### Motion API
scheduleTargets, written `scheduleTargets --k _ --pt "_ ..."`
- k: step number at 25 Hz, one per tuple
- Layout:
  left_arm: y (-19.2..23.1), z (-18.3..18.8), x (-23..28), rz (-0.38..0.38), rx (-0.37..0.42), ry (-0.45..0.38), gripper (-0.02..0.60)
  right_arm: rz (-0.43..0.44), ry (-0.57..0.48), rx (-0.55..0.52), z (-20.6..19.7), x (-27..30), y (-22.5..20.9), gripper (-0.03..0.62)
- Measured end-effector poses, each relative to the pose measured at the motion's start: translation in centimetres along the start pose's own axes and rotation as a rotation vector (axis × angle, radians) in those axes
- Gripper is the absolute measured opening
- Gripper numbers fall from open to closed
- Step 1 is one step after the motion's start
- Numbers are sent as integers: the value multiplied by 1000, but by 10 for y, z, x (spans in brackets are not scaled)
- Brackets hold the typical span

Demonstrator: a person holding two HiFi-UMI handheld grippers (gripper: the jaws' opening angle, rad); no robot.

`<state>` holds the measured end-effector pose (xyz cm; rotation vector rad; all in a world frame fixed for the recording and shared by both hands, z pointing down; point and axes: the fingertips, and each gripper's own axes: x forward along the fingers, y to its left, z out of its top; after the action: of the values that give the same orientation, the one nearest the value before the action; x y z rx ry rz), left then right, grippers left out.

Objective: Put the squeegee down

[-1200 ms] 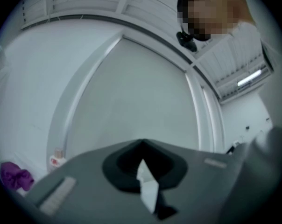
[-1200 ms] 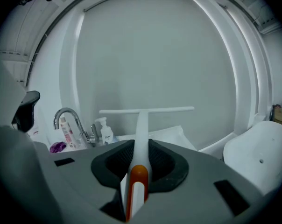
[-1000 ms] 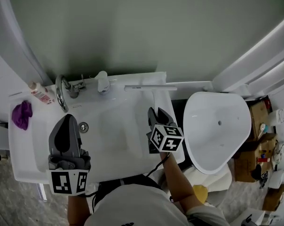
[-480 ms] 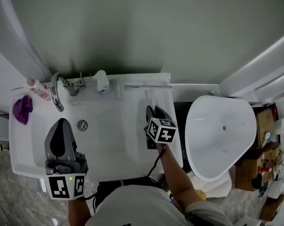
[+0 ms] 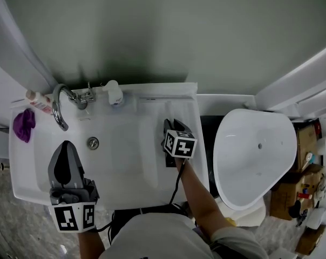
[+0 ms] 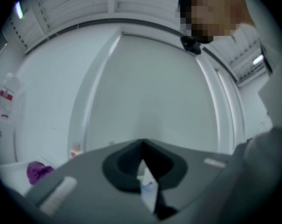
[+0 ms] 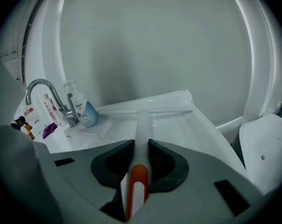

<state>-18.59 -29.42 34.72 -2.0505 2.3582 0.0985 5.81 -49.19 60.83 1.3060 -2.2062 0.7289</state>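
The squeegee (image 7: 142, 125) has a white handle with an orange inlay. Its clear blade (image 7: 148, 107) runs along the basin's back right ledge. My right gripper (image 7: 142, 146) is shut on the handle, angled down over the right side of the white sink (image 5: 125, 161). In the head view the right gripper (image 5: 171, 125) sits by the sink's right rim, with the squeegee blade (image 5: 165, 98) beyond it. My left gripper (image 5: 66, 146) hovers over the sink's front left, its tips together and nothing in them. From the left gripper (image 6: 142, 146) view I see mostly the wall.
A chrome faucet (image 5: 59, 111) and a soap bottle (image 5: 114, 93) stand at the sink's back. A purple cloth (image 5: 22, 124) and a small bottle (image 5: 36, 100) lie at the left. A white toilet (image 5: 255, 155) stands to the right, with boxes (image 5: 308, 163) beyond it.
My right gripper has sunk toward the sink's right rim with the squeegee still in it. The left gripper has barely moved.
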Motion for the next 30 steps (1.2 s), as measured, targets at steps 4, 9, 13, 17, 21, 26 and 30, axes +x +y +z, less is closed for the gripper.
scheduleTargets --k 4,9,13,17,21,26,30 --pt "2 -4 3 10 0 10 8 -1 22 -12 -2 9 0 89" --pt "8 -8 6 23 -5 16 8 0 55 -25 -8 19 6 91" --pt "16 -9 7 34 -6 20 8 -14 77 -29 -11 25 9 91" --pt "23 -9 6 47 -8 17 8 -43 107 -55 -14 30 10 92" --pt "27 -8 5 53 -11 13 8 -60 129 -67 -15 32 9 92" --pt "28 -8 5 45 -12 11 8 -60 130 -71 -15 33 9 95" --pt "28 -5 3 30 -12 4 8 -32 128 -50 -13 31 11 108"
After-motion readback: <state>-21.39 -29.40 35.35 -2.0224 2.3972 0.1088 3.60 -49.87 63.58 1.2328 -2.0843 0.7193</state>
